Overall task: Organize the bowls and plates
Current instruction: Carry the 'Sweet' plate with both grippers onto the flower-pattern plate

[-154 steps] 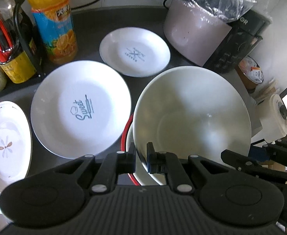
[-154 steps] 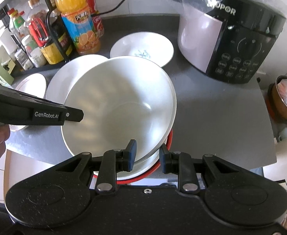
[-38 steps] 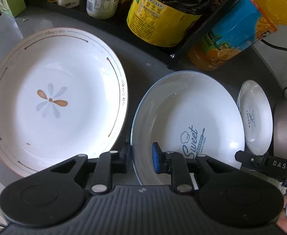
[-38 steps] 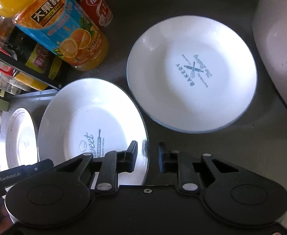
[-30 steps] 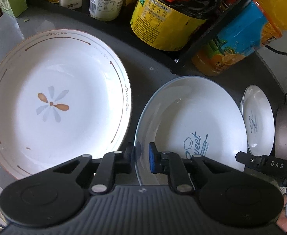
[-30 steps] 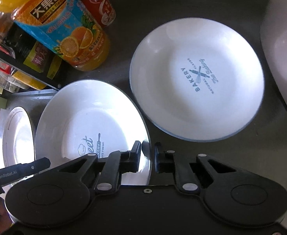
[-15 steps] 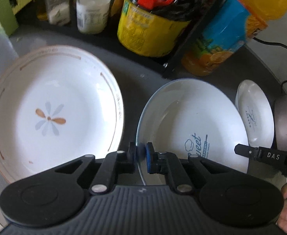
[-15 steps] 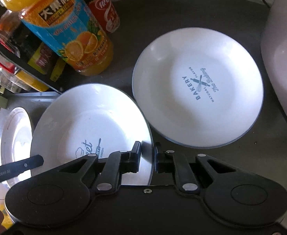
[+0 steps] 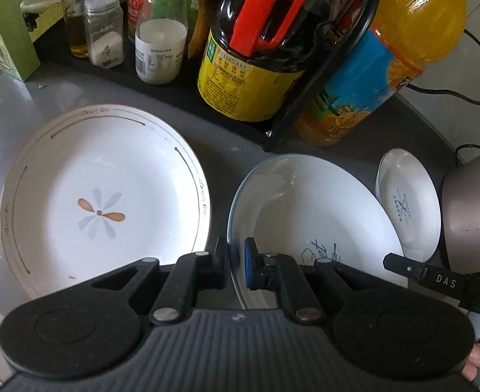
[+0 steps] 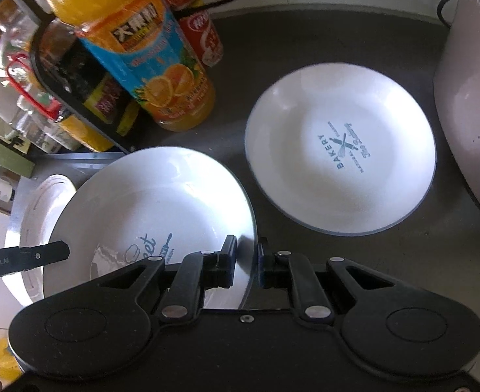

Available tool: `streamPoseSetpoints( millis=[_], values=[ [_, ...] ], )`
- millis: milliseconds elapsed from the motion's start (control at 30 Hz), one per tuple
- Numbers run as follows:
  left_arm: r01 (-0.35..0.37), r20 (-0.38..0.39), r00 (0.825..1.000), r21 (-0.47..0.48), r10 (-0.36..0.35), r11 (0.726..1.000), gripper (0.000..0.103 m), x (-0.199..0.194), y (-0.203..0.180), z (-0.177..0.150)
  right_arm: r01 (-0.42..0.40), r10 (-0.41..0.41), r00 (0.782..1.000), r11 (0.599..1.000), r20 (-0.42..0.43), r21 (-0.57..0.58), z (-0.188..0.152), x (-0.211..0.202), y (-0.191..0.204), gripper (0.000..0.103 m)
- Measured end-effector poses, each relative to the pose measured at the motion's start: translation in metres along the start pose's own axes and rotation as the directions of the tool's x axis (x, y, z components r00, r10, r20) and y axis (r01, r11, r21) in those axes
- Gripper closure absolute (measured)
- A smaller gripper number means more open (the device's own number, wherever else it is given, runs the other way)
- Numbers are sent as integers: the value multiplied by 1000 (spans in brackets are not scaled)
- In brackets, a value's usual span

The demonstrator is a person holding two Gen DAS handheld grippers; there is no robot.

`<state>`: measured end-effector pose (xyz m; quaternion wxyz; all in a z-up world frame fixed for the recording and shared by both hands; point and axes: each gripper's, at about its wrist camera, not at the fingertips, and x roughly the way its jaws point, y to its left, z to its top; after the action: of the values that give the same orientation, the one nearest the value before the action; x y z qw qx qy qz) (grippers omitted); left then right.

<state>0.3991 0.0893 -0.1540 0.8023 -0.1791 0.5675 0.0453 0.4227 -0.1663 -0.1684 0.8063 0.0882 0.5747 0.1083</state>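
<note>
An orange juice bottle (image 10: 161, 75) and a red can (image 10: 204, 32) stand on the dark surface (image 10: 305, 29) beside a black rack (image 9: 315, 98) of condiment jars (image 9: 160, 36)

Both grippers, left (image 9: 236, 259) and right (image 10: 246, 261), have clamped the Sweet plate's (image 10: 161, 209) rims and tipped it off the counter.

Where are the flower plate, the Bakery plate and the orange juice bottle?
flower plate (image 9: 99, 209), left wrist view, on the flower motif at its centre.
Bakery plate (image 10: 341, 150), right wrist view, on the printed logo.
orange juice bottle (image 10: 161, 75), right wrist view, on the label.
</note>
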Motion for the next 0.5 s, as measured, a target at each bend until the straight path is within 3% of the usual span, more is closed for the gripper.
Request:
streamPoseSetpoints(
  millis=[500],
  values=[
    [32, 43, 999, -32, -31, 999, 95, -40, 17, -1, -39, 41, 997, 999, 60, -33, -11, -35, 23, 91]
  ],
)
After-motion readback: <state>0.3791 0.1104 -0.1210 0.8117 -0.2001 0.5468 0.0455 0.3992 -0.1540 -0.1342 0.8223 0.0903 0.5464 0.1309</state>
